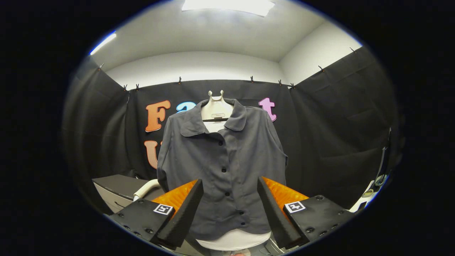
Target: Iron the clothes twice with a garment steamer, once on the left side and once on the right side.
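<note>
I see my gripper (230,188) with its fingers spread wide and holding nothing, and the dark shirt (222,167) hangs on its hanger (216,108) straight ahead at 12 o'clock.

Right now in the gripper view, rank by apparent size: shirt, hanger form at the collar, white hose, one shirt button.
1. Dark grey shirt, by far the largest.
2. White hanger form and white hose: similar visible size, both partly hidden, so unranked.
3. Shirt button, smallest.
The gripper is open, its fingers framing the shirt's hem.
</note>
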Available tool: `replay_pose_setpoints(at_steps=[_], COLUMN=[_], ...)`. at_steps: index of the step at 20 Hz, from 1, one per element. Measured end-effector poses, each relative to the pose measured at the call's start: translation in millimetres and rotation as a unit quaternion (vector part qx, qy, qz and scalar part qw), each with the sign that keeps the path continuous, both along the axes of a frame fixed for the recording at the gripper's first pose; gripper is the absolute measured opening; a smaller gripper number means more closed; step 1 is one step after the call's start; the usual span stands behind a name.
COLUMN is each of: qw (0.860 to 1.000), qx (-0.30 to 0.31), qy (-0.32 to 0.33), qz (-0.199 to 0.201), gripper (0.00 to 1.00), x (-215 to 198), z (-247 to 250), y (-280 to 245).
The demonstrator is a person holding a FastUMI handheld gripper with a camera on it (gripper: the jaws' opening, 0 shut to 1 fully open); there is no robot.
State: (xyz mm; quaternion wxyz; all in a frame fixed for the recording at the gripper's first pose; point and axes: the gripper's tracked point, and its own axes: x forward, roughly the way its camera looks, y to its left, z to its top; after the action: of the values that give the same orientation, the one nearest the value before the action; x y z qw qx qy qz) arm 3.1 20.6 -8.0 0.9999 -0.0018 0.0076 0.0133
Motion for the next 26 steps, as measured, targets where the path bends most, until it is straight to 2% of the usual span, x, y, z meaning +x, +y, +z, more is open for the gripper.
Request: replay_pose_setpoints(at_steps=[11, 15, 20, 24, 26], qw=[1.000, 0.999, 0.993, 0.980, 0.974], qx=[-0.003, -0.005, -0.011, 0.030, 0.034], qy=[0.000, -0.018, -0.026, 0.007, 0.027], qz=[0.016, 0.036, 0.112, 0.198, 0.223], gripper=[0.98, 0.98, 1.00, 1.00, 1.00], x=[7, 11, 37, 60, 78], z=[-4, 11, 23, 13, 2], y=[34, 62, 146, 238, 276])
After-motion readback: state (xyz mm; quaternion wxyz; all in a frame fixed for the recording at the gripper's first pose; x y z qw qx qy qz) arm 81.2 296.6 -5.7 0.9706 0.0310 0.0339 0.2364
